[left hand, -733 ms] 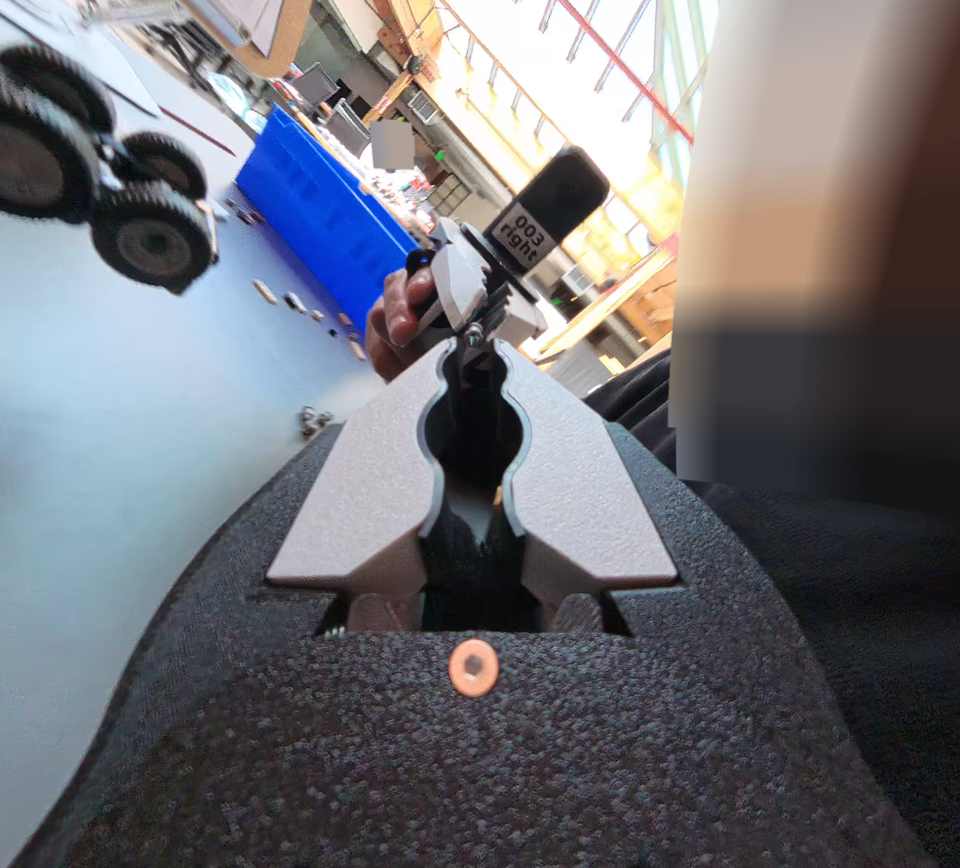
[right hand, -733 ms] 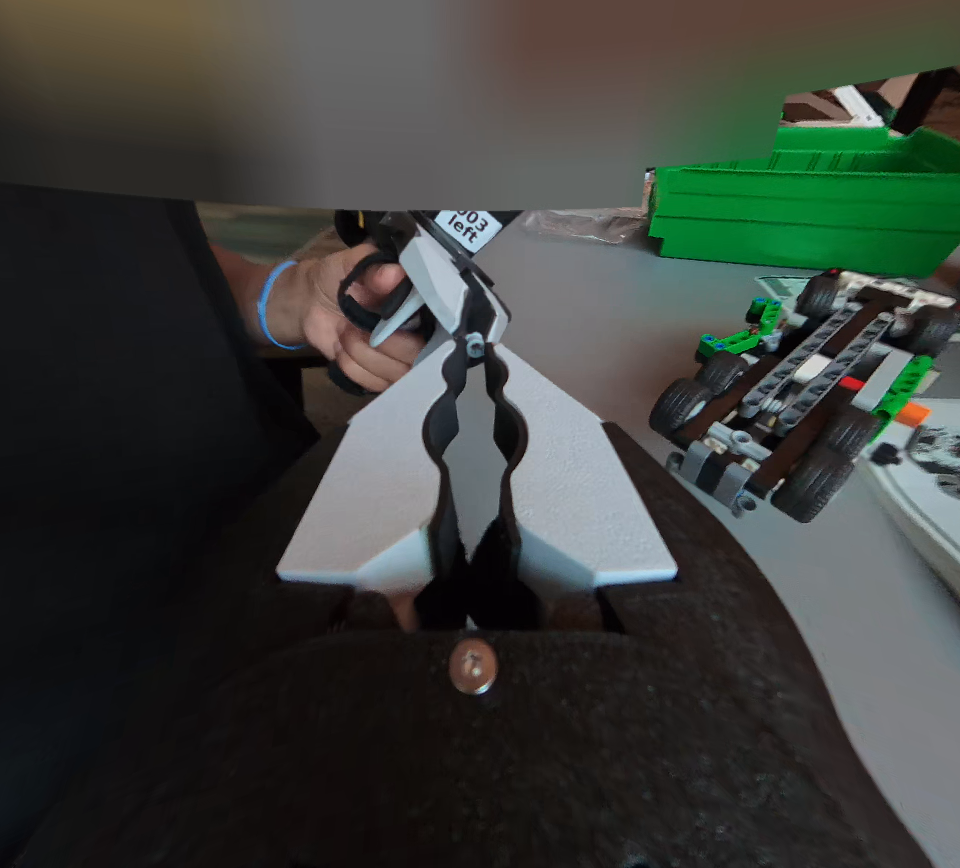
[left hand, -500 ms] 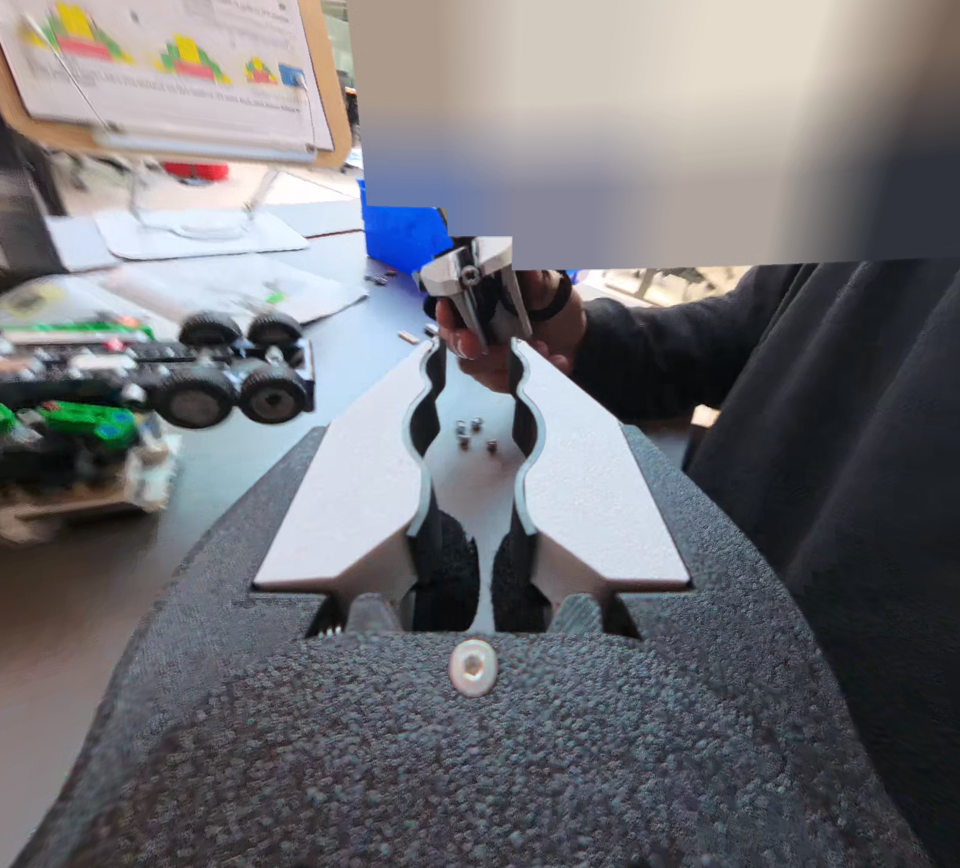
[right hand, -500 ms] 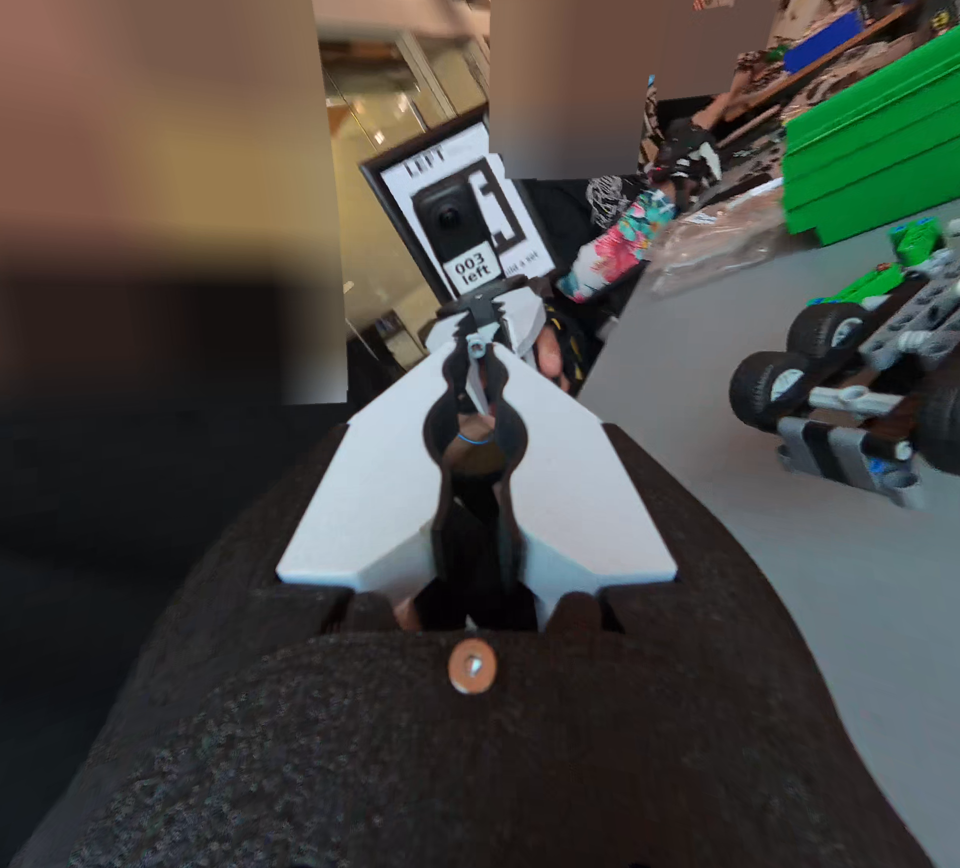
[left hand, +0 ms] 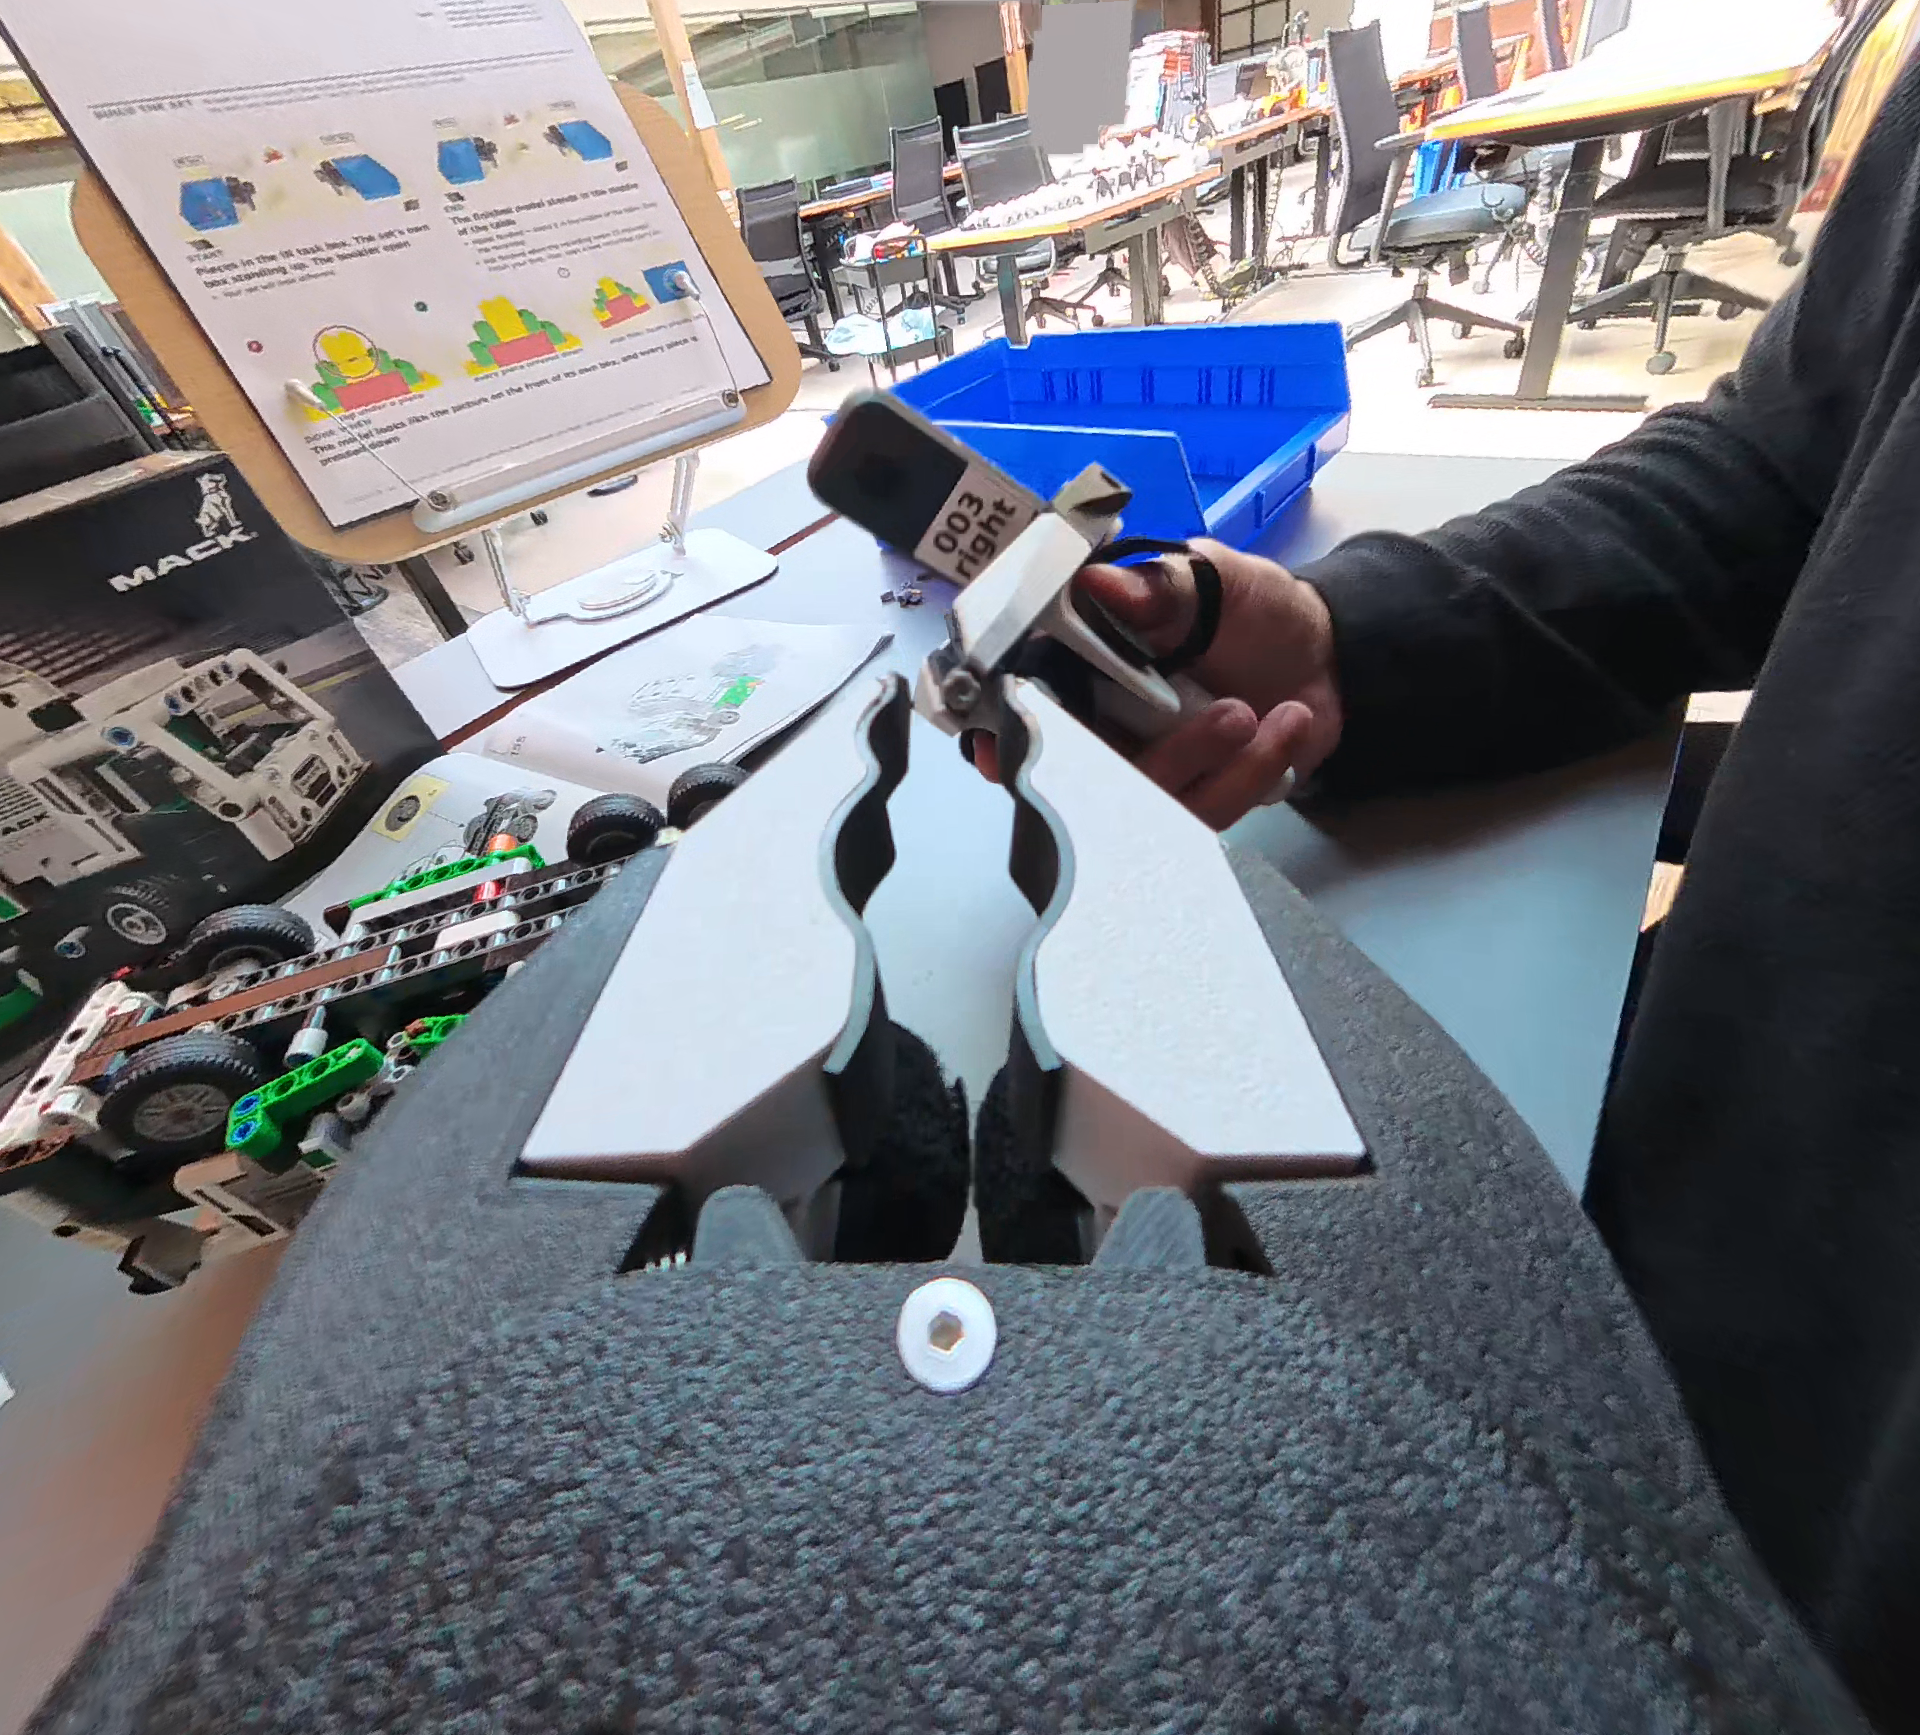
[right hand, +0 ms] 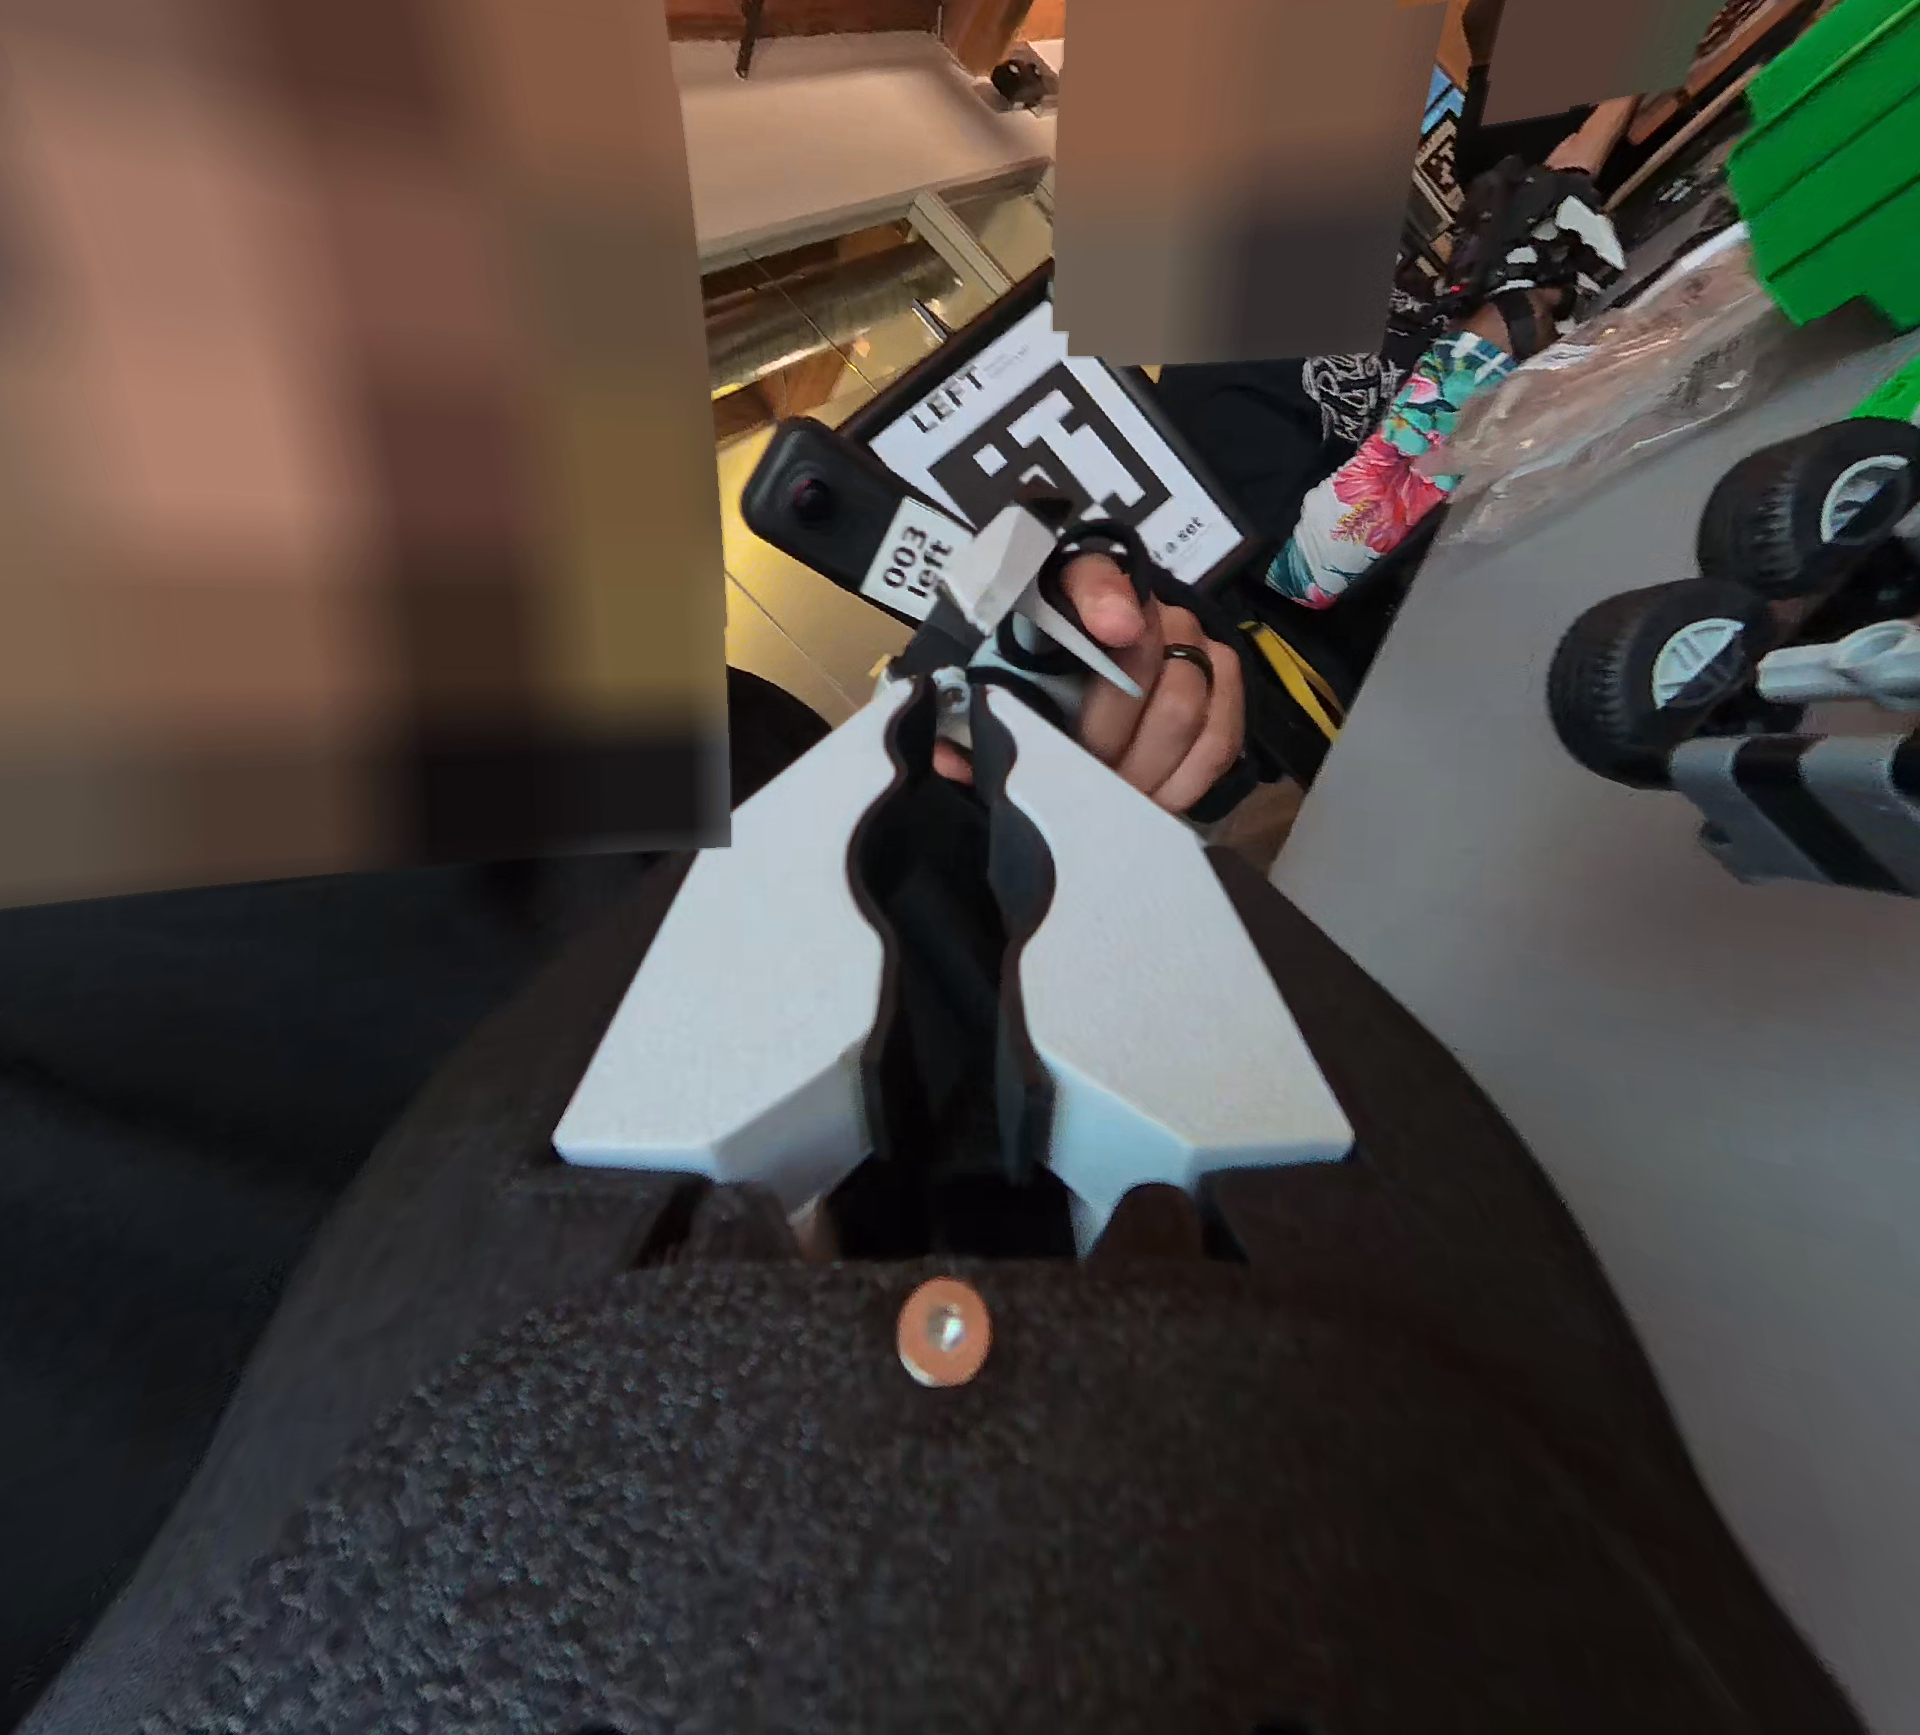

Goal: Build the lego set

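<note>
Your left gripper (left hand: 954, 719) is spread, empty; your right gripper (right hand: 948, 711) is nearly pressed together, tips hiding any contents. The truck (left hand: 312, 968) sits left on the table (left hand: 1455, 916), partly cut off.

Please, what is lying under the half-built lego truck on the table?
Under the lego truck lies an open instruction booklet, whose printed pages show beside the rear wheels. The set's box stands behind it. What lies directly beneath the chassis is covered.

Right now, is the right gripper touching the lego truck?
Apart. The right wrist view shows bare grey table between the right gripper and the lego truck.
</note>
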`<state>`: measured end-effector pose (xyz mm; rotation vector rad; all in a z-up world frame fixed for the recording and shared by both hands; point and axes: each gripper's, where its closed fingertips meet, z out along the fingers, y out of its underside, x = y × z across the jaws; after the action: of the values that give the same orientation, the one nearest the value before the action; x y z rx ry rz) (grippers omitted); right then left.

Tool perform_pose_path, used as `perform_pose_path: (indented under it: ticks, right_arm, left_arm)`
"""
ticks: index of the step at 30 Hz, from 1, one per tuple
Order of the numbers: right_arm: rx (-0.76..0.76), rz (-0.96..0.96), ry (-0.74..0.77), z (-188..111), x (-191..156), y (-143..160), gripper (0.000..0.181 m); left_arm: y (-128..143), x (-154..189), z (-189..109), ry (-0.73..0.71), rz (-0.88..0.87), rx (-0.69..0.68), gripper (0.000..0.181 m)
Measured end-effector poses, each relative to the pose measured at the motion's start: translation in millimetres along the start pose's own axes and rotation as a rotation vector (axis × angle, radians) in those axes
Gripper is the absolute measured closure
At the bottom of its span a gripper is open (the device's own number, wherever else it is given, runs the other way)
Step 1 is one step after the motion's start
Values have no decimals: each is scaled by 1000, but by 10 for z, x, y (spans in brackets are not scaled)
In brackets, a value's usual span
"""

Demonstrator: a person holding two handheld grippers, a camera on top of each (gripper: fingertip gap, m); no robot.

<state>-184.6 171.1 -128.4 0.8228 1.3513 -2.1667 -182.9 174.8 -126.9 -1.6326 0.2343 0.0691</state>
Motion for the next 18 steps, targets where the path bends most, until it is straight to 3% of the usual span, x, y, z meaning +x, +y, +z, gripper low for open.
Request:
perform_pose_path:
  ticks: [18]
  right_arm:
    - [-406, -413, 667, -208, 637, 248, 176]
  left_arm:
    - [701, -92, 106, -187, 486, -372, 176]
